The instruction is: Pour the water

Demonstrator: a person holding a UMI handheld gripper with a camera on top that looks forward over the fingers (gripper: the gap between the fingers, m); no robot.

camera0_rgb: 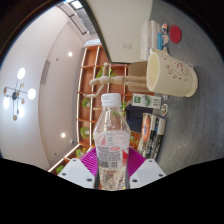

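A clear plastic bottle (112,140) stood upright between the 2 fingers of the hand-held gripper (112,166), its lower body pressed on both sides by the pink pads (93,160). The hand-held gripper was closed on the bottle and held it. The bottle had a white cap (110,101) screwed on top and a label with pink and white print around its middle. Through the clear wall, no water line could be made out.

Beyond the bottle and to the right, a cream-coloured mug (171,74) with small printed marks lay tipped in the view, its open mouth facing left and its handle on the far side. It rested on the grey tabletop (188,110), which ran up the right side of the scene. The mug and the bottle were apart, the bottle cap lower and to the left of the mug's rim.

Near the mug, a red round object (175,34) sat further off on the tabletop. Between the bottle and the mug, some small boxes and packets (148,122) were stacked, too small to identify.

To the left, far behind the bottle, stood wooden shelves (96,78) with green plants (103,72) on them. A white wall and ceiling with round lamps (20,88) filled the far left.
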